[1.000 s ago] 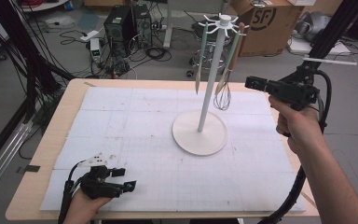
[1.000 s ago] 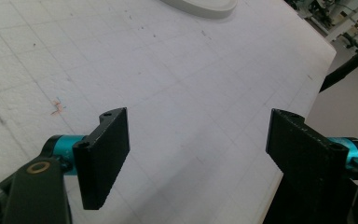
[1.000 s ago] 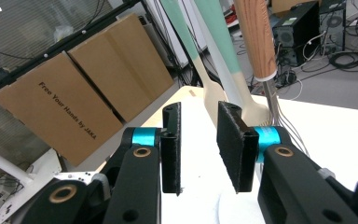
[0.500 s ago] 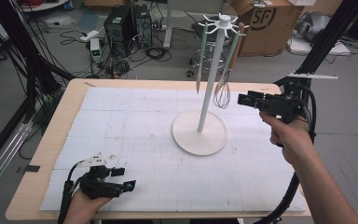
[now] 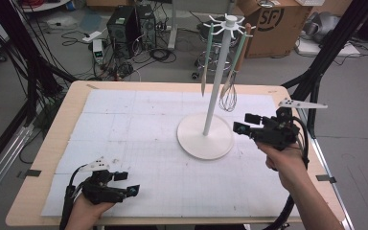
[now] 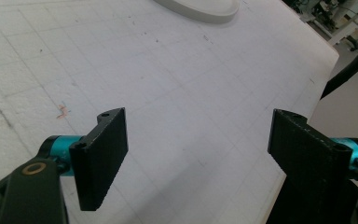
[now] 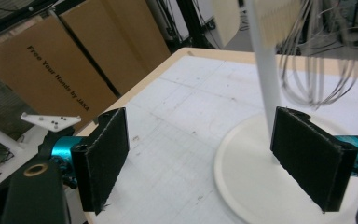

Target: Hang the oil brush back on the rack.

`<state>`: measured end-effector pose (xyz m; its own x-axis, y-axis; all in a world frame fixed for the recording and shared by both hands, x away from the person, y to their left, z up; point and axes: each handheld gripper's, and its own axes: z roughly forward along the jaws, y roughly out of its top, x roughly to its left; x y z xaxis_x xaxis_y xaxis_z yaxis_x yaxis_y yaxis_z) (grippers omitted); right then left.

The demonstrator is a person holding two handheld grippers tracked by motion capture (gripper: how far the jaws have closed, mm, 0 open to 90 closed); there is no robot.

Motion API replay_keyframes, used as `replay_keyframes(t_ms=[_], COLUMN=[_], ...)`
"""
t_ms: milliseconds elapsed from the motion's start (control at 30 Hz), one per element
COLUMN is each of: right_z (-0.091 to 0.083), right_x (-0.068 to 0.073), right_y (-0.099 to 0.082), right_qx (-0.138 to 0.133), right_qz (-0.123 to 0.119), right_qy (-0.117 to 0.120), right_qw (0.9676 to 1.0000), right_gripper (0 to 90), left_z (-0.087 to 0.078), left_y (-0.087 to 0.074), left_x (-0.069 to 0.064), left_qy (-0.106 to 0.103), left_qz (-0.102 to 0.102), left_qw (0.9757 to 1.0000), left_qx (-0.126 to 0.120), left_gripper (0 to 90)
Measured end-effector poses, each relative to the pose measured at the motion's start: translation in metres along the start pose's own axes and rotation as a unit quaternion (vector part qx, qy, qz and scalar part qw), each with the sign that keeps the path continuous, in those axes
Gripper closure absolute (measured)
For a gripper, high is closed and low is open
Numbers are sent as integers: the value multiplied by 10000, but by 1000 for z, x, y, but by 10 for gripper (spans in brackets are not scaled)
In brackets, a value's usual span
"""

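A white utensil stand rises from a round base (image 5: 205, 136) at the middle right of the white mat, its pole (image 5: 218, 81) topped with hooks. A wire whisk (image 5: 228, 98) and a long utensil with a pale green handle (image 5: 206, 57) hang from them. My right gripper (image 5: 246, 122) is just right of the base and points left at the pole; its jaws have just been opening and nothing is between them. In the right gripper view the pole (image 7: 268, 70) and whisk (image 7: 317, 60) stand beyond the spread right gripper (image 7: 214, 158). My left gripper (image 5: 127, 183) rests open at the mat's near left corner.
The wooden table (image 5: 48, 158) has its edge close beside the left hand. In the left gripper view, bare gridded mat (image 6: 177, 84) runs up to the stand's base (image 6: 200, 7). Cardboard boxes (image 5: 273, 24), computer cases and cables sit on the floor beyond the table.
The right hand came down and nearer to the stand's base, and its jaws spread wider. The left hand stayed where it was.
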<state>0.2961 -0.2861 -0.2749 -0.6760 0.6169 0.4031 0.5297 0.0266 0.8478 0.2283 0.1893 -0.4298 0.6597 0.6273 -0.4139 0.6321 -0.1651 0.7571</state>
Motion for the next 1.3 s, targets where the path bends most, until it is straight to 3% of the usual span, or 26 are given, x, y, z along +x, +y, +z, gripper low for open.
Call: replay_keyframes(t_ms=[200, 367, 533, 633, 667, 1000, 1200, 1300], right_z=[13, 26, 37, 38, 38, 29, 23, 23], right_x=[0, 3, 3, 0, -1, -14, -20, -20], right_y=[-28, -66, -94, -105, -107, -140, -156, -160], right_qx=[187, 228, 461, 478, 504, 262, 275, 271], right_qz=[31, 38, 64, 151, 123, 388, 521, 465], right_qy=[-13, 64, -18, 31, -58, -1, 36, 79], right_qw=[9998, 9997, 9989, 9987, 9986, 9989, 9983, 9985], right_gripper=[189, 190, 190, 189, 190, 189, 189, 189], left_z=[0, -1, -2, -4, -5, 2, 9, 9], left_y=[1, 1, 1, 2, 2, 7, 6, 5], left_x=[0, -2, -5, -5, -6, -7, -2, 0], left_qy=[40, 72, 117, 100, 110, 85, 227, 272], left_qz=[-9, 0, 32, 60, 68, 8, -20, -56], left_qw=[10000, 9999, 9998, 9998, 9997, 9997, 9996, 9994], left_qx=[-47, -92, -132, -169, -189, -220, -175, -219], left_gripper=[194, 175, 159, 148, 146, 124, 124, 124])
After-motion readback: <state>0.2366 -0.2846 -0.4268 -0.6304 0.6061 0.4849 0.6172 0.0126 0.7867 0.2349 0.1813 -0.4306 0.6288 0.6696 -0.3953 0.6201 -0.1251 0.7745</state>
